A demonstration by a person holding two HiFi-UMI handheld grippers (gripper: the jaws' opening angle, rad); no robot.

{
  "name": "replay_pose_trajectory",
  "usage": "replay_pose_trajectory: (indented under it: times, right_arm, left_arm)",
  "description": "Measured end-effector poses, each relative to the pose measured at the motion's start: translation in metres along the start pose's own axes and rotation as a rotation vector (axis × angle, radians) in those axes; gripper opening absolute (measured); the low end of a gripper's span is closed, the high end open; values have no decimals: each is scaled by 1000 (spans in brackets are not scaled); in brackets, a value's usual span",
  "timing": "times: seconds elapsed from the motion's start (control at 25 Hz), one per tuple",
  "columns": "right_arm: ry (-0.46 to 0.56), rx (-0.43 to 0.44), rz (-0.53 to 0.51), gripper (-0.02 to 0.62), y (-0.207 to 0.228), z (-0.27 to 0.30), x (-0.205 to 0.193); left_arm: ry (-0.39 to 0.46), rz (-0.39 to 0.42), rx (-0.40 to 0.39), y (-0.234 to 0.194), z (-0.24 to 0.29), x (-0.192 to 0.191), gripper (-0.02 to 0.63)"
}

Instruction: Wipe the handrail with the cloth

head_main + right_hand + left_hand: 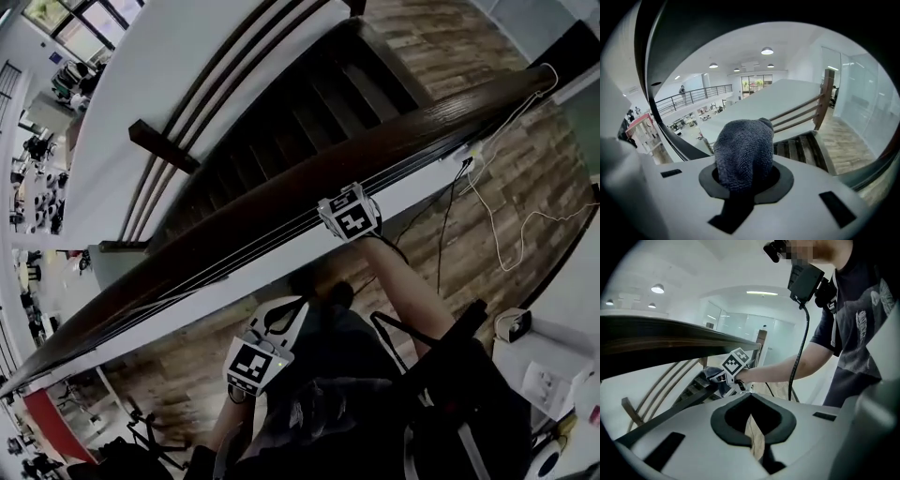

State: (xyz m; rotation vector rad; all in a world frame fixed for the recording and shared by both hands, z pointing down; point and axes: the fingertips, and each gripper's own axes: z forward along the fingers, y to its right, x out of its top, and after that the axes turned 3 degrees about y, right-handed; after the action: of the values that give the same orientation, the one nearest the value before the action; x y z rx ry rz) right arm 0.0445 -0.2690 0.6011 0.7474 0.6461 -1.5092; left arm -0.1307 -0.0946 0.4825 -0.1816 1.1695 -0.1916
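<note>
The right gripper [349, 214] is clamping the grey cloth [743, 152] at the near edge of the handrail [234, 234], about midway along it. The wipe is probably calling for the wad pressing flat on the wood and sliding along the handrail's line. The left gripper [279, 317], jaws together on nothing, is hanging below the handrail, out of the way.

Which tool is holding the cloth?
The right tool, up by the handrail, pinches the grey cloth; the left tool hangs lower, shut with nothing in it.
</note>
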Motion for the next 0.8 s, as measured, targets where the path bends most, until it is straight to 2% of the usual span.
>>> replay_pose_trajectory:
  times: [0.24,0.36,0.48,0.6,0.8]
  right_arm:
    - [1,-153,35,67,107,-22,-20]
    - [-3,-211,39,66,162,-39,-28]
    - [-9,-247,50,67,211,-54,-36]
    - [-5,-275,51,66,271,-73,-46]
    - [12,-249,36,66,369,-110,-71]
  left_arm:
    - [-4,29,-211,3,85,8,6]
    - [-9,54,-271,8,120,28,6]
    - [-20,45,-287,5,145,38,6]
    - [-31,52,-264,4,183,49,6]
    - [-74,61,-223,41,278,71,6]
